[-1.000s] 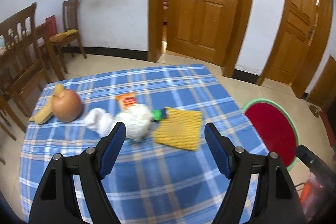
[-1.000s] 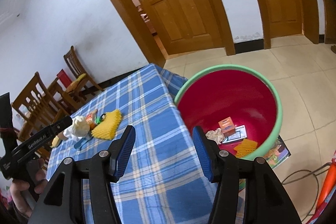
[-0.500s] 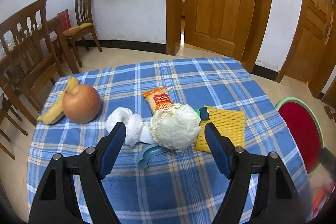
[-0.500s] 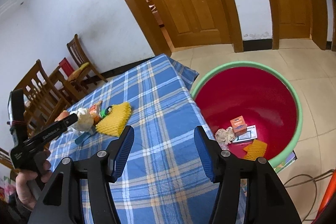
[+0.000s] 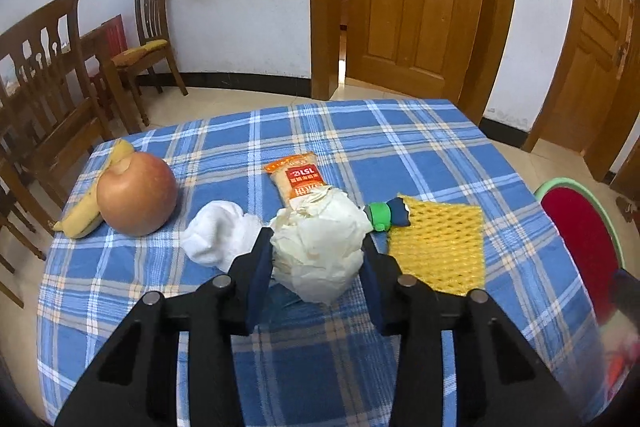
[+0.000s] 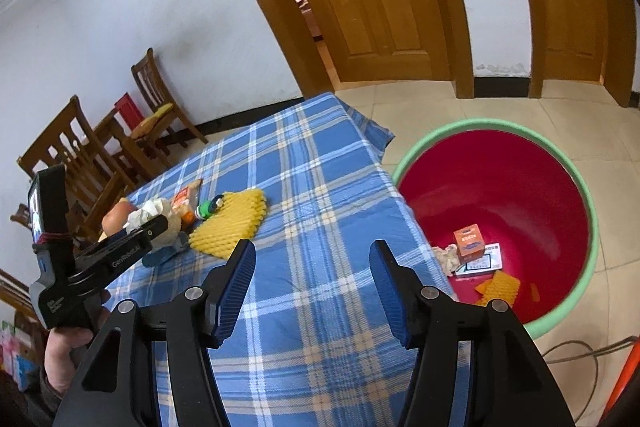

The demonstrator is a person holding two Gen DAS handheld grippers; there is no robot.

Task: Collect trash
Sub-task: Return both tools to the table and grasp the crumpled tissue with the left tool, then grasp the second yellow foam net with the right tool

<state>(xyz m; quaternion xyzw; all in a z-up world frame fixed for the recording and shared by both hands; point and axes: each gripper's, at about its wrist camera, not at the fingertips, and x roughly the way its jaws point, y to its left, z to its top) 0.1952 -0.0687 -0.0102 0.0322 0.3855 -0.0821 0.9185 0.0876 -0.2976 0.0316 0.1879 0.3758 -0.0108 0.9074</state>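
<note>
White-walled room, wooden doors at the back, counter under a blue plaid cloth (image 5: pixel 328 131). My left gripper (image 5: pixel 316 267) has just been closing its jaws; they now clamp the crumpled paper ball (image 5: pixel 320 247) at centre frame, on the cloth. I judge it light, soft and crushable, so a grip across its middle should hold; squeezing harder only flattens it. My right gripper (image 6: pixel 312 287), lower centre of its view, has jaws apart with nothing between them. Count on the counter: one paper ball, one white tissue wad (image 5: pixel 218 233), one orange snack wrapper (image 5: pixel 296 175), one yellow foam net (image 5: pixel 440 247), one green-capped item (image 5: pixel 386 215), one apple (image 5: pixel 138 193), one banana (image 5: pixel 86 205). One red bin (image 6: pixel 500 195) stands at right on the floor.
</note>
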